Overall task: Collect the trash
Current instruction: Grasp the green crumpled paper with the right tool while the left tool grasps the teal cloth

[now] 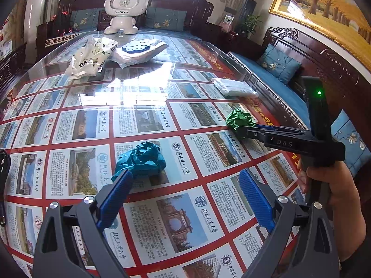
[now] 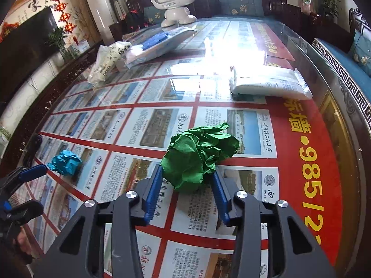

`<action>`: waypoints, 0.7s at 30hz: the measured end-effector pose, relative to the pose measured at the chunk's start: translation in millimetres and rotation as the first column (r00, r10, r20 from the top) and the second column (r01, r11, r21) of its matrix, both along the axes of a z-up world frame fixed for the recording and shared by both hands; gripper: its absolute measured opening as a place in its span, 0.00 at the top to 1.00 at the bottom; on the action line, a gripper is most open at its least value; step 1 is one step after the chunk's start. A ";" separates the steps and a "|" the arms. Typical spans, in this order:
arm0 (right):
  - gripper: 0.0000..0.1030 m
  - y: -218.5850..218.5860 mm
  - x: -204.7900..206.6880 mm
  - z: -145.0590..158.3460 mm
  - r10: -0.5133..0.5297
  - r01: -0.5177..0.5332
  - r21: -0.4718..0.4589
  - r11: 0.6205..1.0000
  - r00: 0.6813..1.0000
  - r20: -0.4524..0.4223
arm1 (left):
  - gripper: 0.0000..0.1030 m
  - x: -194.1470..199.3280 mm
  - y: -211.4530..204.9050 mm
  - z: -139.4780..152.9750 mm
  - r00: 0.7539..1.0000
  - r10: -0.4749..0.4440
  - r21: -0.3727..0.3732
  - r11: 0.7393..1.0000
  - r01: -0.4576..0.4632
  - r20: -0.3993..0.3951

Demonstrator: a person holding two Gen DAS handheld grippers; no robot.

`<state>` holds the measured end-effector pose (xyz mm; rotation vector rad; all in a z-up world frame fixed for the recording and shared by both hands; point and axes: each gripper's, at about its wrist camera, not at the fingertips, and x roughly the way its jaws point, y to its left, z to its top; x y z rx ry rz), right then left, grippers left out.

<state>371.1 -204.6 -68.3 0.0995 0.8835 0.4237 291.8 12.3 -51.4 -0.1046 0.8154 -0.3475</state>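
1. The green crumpled paper [image 2: 199, 157] lies on the glass table [image 2: 324, 106], at about 12 o'clock from the right gripper [image 2: 186, 176] in the right wrist view.
2. The right gripper has its two blue pads on both sides of the green paper and they press on its lower part, so the paper is gripped; it rests on the table.
3. The teal crumpled paper [image 1: 141, 157] lies on the table just in front of the left gripper [image 1: 185, 180], at about 11 o'clock from it in the left wrist view.
4. The left gripper stands wide open; its left pad [image 1: 116, 197] is just beside the teal paper, and I cannot tell if it touches.
5. A hand [image 1: 334, 194] holds the handle of the right gripper, at 3 o'clock in the left wrist view.
6. A white flat packet [image 2: 269, 83] lies at 1 o'clock beyond the green paper, near the table edge.
7. Farther, at 11 o'clock, lie a white printed bag [image 1: 90, 55] and a package with blue pieces [image 1: 139, 48].
8. A white toy robot [image 1: 124, 9] stands at the far end of the table, at 12 o'clock.
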 end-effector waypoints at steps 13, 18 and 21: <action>0.66 5.9 -23.2 14.7 0.073 -0.073 0.107 0.992 0.997 0.011 | 0.10 36.5 27.5 -5.2 0.994 0.106 0.018 0.994 -0.106 -0.025; 0.66 9.1 -26.0 17.5 0.083 -0.084 0.111 0.990 0.996 0.018 | 0.26 51.8 23.6 -15.4 0.994 0.095 0.024 0.995 -0.094 -0.060; 0.66 8.2 -27.0 18.9 0.085 -0.087 0.122 0.989 0.996 0.022 | 0.52 55.5 22.4 -21.7 0.992 0.082 0.003 0.997 -0.082 -0.098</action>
